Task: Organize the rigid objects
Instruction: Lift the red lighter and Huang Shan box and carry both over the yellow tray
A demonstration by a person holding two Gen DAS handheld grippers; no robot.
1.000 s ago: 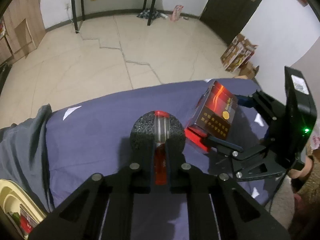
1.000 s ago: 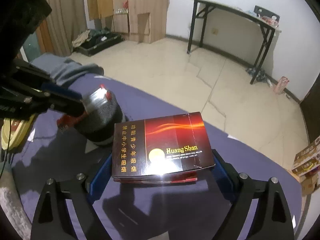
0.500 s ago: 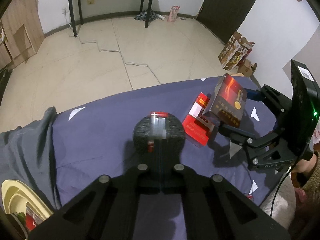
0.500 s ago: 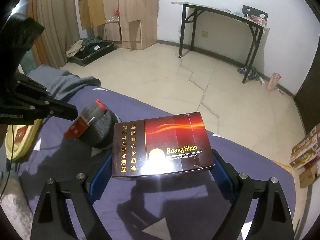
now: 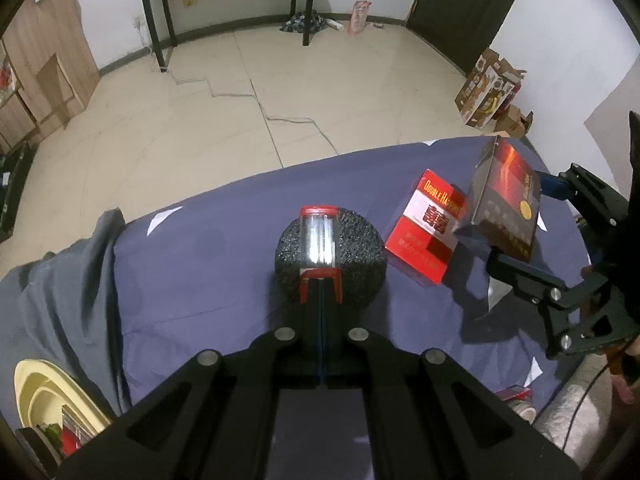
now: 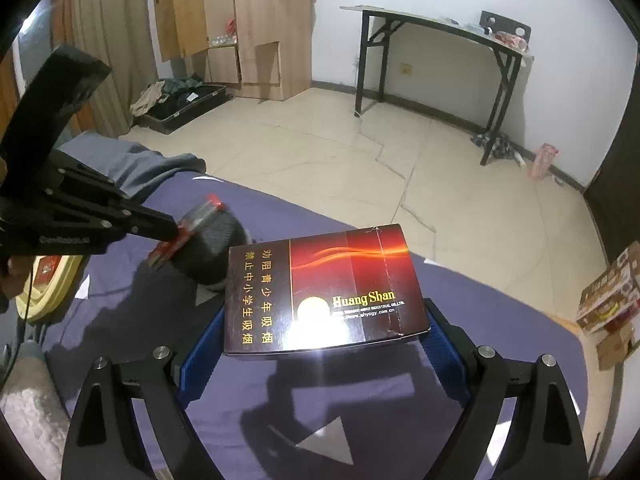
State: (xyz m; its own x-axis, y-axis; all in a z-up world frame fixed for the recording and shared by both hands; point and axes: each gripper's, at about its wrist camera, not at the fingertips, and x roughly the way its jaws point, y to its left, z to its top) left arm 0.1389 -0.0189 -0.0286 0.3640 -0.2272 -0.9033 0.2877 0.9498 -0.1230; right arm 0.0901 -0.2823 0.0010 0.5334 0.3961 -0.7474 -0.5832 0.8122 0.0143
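Note:
My right gripper (image 6: 320, 344) is shut on a dark Huang Shan box (image 6: 326, 292) and holds it above the purple cloth; the box also shows in the left wrist view (image 5: 506, 208). My left gripper (image 5: 321, 280) is shut on the red handle of a clear-and-red tube (image 5: 319, 240) that lies across a black foam cylinder (image 5: 360, 248). From the right wrist view the tube (image 6: 188, 228) and the cylinder (image 6: 212, 248) are lifted over the cloth. A red Double Happiness box (image 5: 426, 226) lies flat on the cloth between the two grippers.
The purple cloth (image 5: 200, 280) covers the work surface. A grey garment (image 5: 52, 300) lies at its left end. A yellow bowl (image 5: 44, 400) with small items sits at the near left. Small white paper scraps (image 5: 164, 218) lie on the cloth. Bare floor lies beyond the far edge.
My right gripper has lifted the Huang Shan box up and away to the right, uncovering the red box beneath. My left gripper has closed on the tube and raised it with the foam cylinder.

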